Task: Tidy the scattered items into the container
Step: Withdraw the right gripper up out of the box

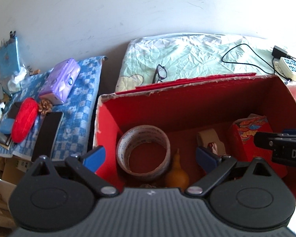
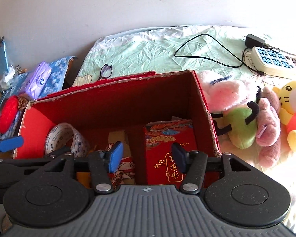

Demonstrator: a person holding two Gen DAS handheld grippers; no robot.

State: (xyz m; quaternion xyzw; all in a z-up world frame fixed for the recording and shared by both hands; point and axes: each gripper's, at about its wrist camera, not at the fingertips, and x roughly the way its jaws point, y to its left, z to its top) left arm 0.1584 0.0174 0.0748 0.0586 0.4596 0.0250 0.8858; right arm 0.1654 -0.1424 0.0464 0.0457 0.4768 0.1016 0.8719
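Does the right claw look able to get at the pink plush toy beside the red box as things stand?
Probably yes. The right claw is open and empty above the red box, and the pink plush toy lies uncovered just outside the box's right wall. Only that wall stands between them, so the claw would need to lift over it.

Red packet (image 2: 168, 154): I read gold Chinese characters on its front, seemingly "步步" with one more above, beside a gold cloud ornament.
Right gripper's black body (image 1: 290, 153): I see white letters "DA", cut off at the picture's edge.
Tape roll (image 1: 143, 151): I make out small printed lettering around its inner face, too fine to read.
Purple tissue pack (image 1: 60, 81): I see a round blue logo, illegible.
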